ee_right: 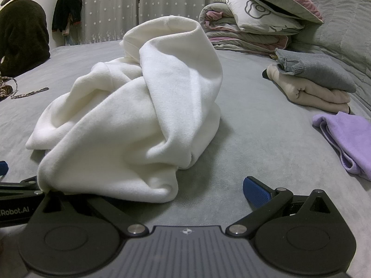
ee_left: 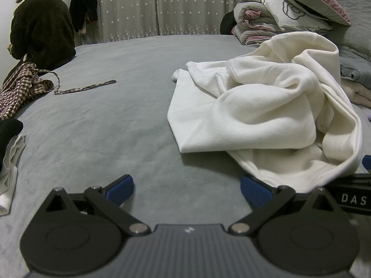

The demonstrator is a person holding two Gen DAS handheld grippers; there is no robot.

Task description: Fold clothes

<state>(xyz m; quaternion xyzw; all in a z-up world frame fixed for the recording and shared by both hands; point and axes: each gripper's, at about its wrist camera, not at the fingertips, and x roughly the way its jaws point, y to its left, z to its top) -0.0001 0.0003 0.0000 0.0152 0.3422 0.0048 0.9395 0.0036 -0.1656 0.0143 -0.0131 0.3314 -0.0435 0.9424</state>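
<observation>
A crumpled white fleece garment (ee_left: 266, 106) lies in a heap on the grey bed (ee_left: 116, 120); it also shows in the right wrist view (ee_right: 139, 115). My left gripper (ee_left: 185, 187) is open, low over the bed, with the garment's hem lying over its right finger. My right gripper (ee_right: 148, 192) is open; the garment's near edge covers its left finger, and its right blue pad (ee_right: 256, 191) is bare. Neither gripper holds the cloth.
Folded grey and beige clothes (ee_right: 313, 81) and a purple cloth (ee_right: 347, 139) lie at right. Stacked quilts and pillows (ee_right: 255, 20) sit at the back. A checked garment (ee_left: 20, 88), a dark coat (ee_left: 41, 34) and small clothes (ee_left: 9, 162) lie at left.
</observation>
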